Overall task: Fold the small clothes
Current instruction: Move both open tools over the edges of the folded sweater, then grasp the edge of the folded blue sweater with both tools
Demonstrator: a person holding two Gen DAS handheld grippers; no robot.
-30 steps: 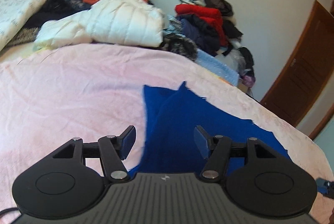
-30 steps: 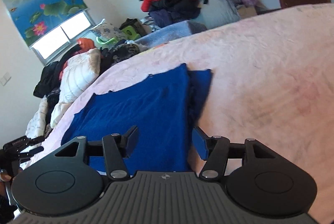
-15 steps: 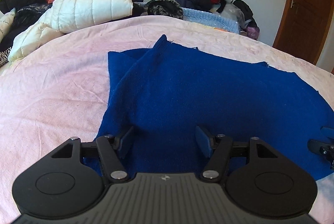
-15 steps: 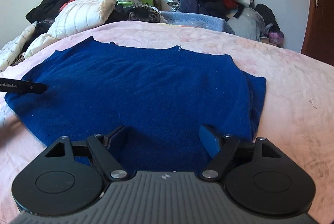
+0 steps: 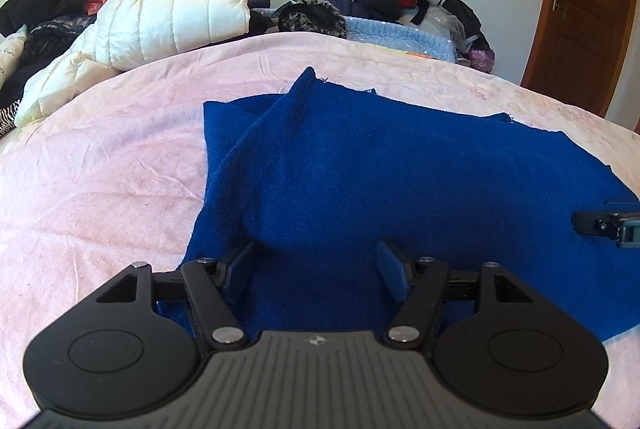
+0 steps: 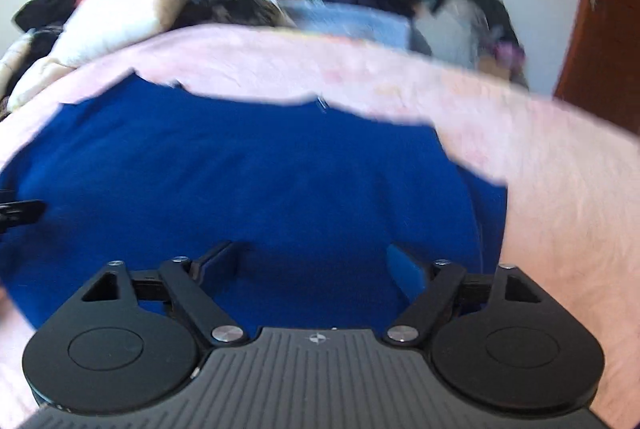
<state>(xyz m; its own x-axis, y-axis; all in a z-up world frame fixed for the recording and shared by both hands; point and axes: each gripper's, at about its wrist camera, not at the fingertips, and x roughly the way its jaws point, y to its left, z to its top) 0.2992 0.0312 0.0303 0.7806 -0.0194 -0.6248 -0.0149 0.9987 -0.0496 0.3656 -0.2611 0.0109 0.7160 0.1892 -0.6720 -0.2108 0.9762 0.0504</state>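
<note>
No legible writing is seen. A blue knitted garment (image 5: pixel 400 181), soft and fuzzy, is spread flat across the near half of the pink bedspread (image 5: pixel 100 169), one sleeve folded in at its left edge. The left gripper (image 5: pixel 316 271) is held spread over the hem, nothing pinched. The right gripper (image 6: pixel 316 267) has just been opened wider, cloth below it ungripped. Both views are levelled compared with a second ago.
</note>
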